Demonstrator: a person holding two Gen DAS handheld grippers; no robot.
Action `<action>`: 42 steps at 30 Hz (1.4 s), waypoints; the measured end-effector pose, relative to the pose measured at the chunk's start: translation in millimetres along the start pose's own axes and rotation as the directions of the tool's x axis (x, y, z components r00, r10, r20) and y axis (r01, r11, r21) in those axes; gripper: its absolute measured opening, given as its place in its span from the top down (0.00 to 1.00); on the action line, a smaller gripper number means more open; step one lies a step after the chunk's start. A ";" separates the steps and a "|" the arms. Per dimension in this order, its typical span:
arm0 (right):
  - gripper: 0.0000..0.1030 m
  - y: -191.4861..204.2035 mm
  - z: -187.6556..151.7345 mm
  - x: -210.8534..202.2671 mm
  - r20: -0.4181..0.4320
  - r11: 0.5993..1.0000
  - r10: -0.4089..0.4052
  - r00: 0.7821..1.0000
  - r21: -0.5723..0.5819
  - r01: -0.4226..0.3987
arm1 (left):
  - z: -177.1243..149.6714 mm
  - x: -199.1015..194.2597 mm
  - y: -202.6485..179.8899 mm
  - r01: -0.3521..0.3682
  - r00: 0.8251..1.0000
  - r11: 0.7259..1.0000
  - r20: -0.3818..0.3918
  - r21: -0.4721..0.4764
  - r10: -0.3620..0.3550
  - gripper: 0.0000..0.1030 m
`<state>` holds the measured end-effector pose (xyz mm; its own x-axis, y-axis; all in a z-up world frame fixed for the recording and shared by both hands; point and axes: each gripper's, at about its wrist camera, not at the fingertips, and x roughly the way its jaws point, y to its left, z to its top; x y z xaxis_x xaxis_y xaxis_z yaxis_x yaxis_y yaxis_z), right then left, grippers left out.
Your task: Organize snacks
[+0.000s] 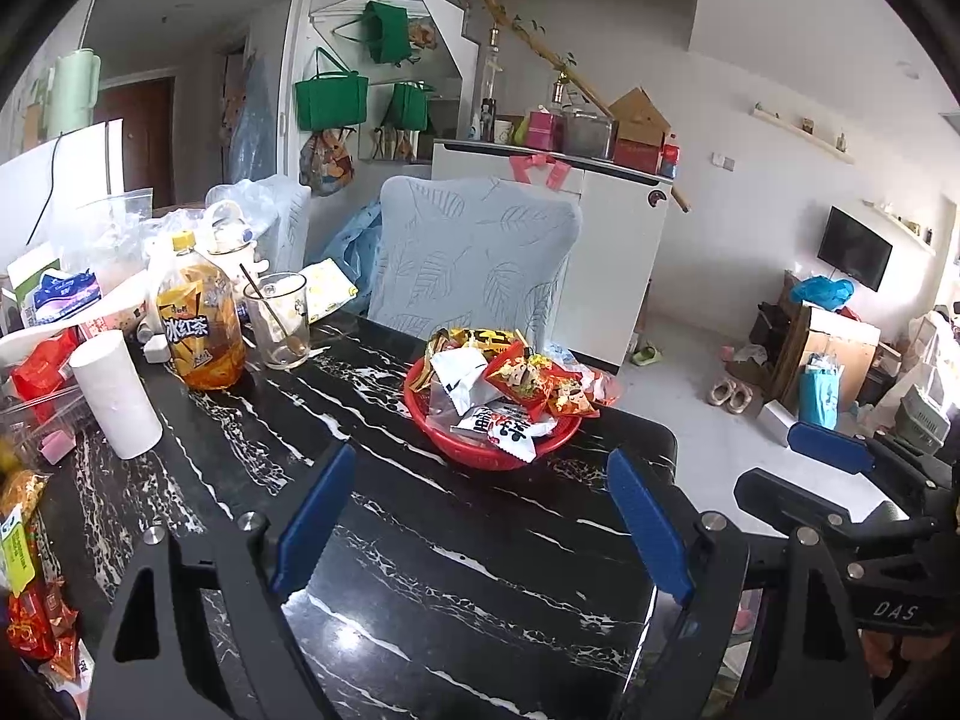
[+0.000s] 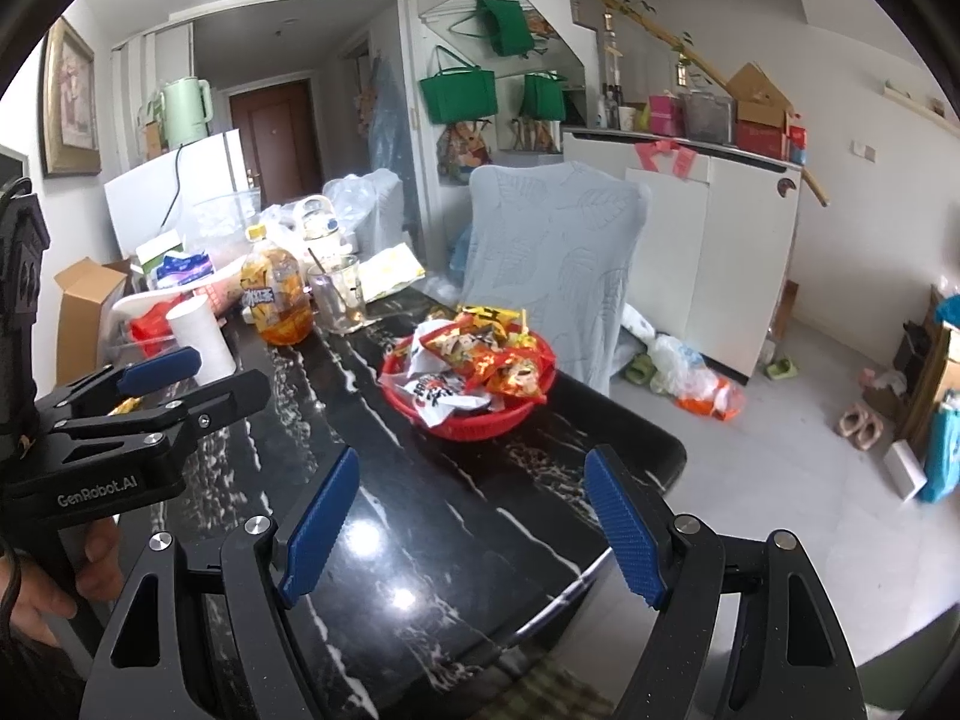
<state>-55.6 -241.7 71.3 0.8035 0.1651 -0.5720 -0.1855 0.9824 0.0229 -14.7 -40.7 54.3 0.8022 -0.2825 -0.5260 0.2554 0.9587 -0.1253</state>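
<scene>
red basket point(image 1: 447, 441) sits mid-table toward the far right edge, heaped with snack packs point(image 1: 510, 384), at 12 o'clock from both grippers. more snacks point(image 1: 27, 576) lie loose at the table's left edge, about 9 o'clock in the left view. left gripper point(image 1: 480, 525) is spread wide, holding nothing, above bare black table point(image 1: 420, 600). right gripper point(image 2: 474, 531) is likewise spread and empty, near the table's front edge. tea bottle point(image 1: 201, 330), glass point(image 1: 279, 321) and paper roll point(image 1: 117, 393) stand at 10 o'clock. step looks like between picks; next likely calls for the left gripper to swing to 9 o'clock, grab a loose pack, carry it to the basket.
</scene>
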 end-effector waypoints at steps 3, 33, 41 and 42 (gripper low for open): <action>0.24 1.2 0.1 0.8 -0.005 1.000 -0.006 1.000 0.000 0.006 | 0.0 -0.4 0.1 -0.001 1.000 1.000 0.000 0.000 0.001 0.17; 0.24 0.5 -4.1 -12.1 0.006 1.000 -0.026 1.000 -0.016 0.026 | 0.5 -3.4 -12.1 0.007 1.000 1.000 -0.014 0.015 -0.006 0.17; 0.24 0.5 -5.5 -10.7 0.001 0.999 -0.029 1.000 -0.017 0.029 | 0.0 -2.4 -13.9 0.033 0.999 0.999 -0.027 0.029 -0.032 0.17; 0.24 0.1 -6.2 -9.7 -0.003 0.999 -0.031 1.000 -0.016 0.031 | 0.0 -1.9 -14.3 0.033 0.999 0.999 -0.029 0.032 -0.032 0.17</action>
<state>-66.9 -243.7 71.8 0.8074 0.1341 -0.5745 -0.1692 0.9855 -0.0078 -19.9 -53.8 57.0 0.7778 -0.3118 -0.5458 0.2987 0.9473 -0.1155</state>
